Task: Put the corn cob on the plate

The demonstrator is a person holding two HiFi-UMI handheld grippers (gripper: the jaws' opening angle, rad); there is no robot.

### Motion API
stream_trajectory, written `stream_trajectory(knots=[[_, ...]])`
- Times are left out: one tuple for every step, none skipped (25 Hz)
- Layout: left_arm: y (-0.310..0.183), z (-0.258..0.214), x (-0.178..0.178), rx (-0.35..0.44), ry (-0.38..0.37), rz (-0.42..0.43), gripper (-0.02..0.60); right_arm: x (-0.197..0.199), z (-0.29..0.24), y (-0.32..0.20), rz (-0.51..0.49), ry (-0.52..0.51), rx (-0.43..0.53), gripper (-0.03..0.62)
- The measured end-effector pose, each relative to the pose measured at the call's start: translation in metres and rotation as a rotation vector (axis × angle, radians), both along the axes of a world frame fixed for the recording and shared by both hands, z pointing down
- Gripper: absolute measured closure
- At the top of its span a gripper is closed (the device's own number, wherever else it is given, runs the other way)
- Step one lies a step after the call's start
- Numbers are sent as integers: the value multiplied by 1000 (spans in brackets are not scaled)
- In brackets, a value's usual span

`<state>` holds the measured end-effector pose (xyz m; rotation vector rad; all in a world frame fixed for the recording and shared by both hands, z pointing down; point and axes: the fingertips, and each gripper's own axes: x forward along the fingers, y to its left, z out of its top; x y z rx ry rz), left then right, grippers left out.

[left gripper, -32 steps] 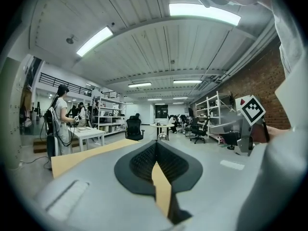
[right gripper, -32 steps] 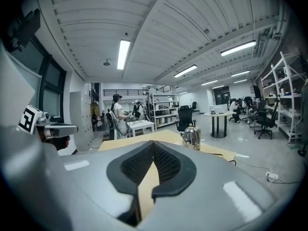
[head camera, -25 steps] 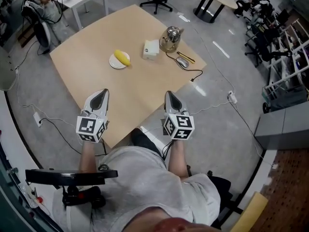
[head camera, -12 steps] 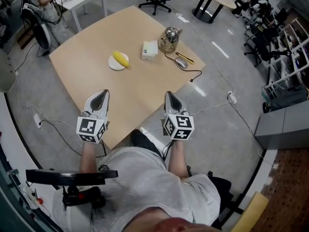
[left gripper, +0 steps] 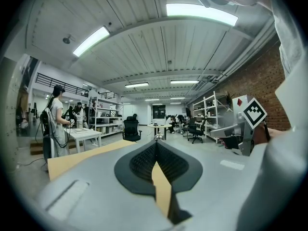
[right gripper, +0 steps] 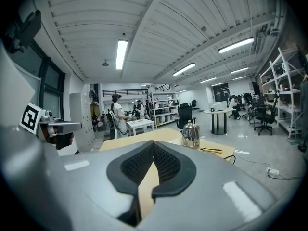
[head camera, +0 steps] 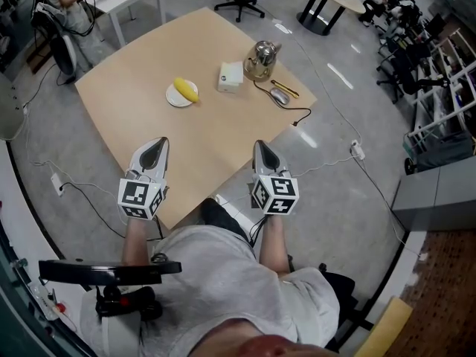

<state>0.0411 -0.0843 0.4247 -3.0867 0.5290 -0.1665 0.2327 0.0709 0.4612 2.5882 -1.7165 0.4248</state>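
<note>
Found corn cob (head camera: 187, 89) lying slantwise on plate (head camera: 172, 97), far across counter (head camera: 141, 114), nearer left tool (head camera: 158, 143) than right tool (head camera: 260, 145); both closed, empty.

both tongs (head camera: 152, 152) (head camera: 262, 155) closed — empty

Worktop (head camera: 216, 136): pale wood look, smooth, matt. Kettle (head camera: 262, 59), upper centre: polished shiny metal. Plate (head camera: 175, 97): white, smooth. Floor (head camera: 342, 169): grey, glossy. Left tool (head camera: 158, 144) and right tool (head camera: 260, 146): matt grey plastic shells, black ribbed pads.
</note>
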Motion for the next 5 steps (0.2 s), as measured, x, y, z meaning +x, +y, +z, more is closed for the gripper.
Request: stream_trajectory(knots=[[0, 0, 0, 0, -1, 0, 561, 0, 0, 0, -1, 0, -1, 588], [0, 0, 0, 0, -1, 0, 561, 0, 1, 0, -2, -1, -3, 588], [0, 0, 0, -1, -1, 0, 561, 0, 1, -1, -3, -1, -4, 588], [0, -1, 1, -1, -2, 0, 561, 0, 1, -1, -3, -2, -5, 588], [0, -1, 1, -1, -2, 1, 561, 0, 1, -1, -4, -2, -6, 588]])
